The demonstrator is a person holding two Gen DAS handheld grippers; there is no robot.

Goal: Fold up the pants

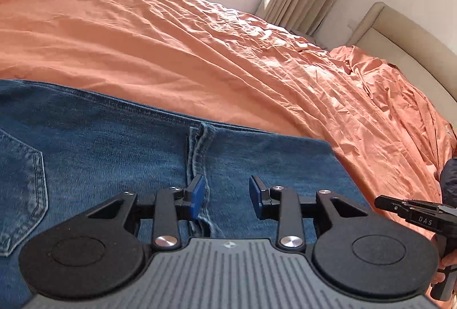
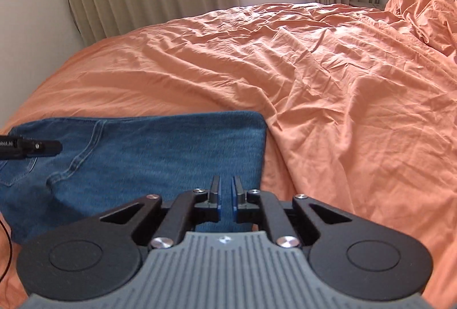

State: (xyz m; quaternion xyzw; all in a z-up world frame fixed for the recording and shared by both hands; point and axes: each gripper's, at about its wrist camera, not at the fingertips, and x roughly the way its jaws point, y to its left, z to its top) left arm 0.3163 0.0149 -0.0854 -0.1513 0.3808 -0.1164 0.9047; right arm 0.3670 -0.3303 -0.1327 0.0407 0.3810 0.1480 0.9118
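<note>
I hold my left hand-held gripper (image 1: 227,199) just above the blue denim pants (image 1: 114,155), which lie folded into a flat rectangle on the bed's wrinkled orange sheet (image 1: 177,40); its blue pads stand apart, released, with only a seam of the denim showing under the gap and nothing pinched. My right hand-held gripper (image 2: 227,199) hovers over the near right part of the same pants (image 2: 160,149), its pads drawn nearly together and empty, clenched on nothing. Ahead of both, the far edge of the denim runs straight, and the right side in the right wrist view ends in a rounded folded edge, with a back pocket (image 1: 21,183) off to my left. I judge a fold is already laid down and I am between grasps, so the step in hand is letting go and checking the stack. Next, I think, I need to open the right one, take hold of one short end with both, and carry it over to halve the bundle, keeping the layers aligned.
</note>
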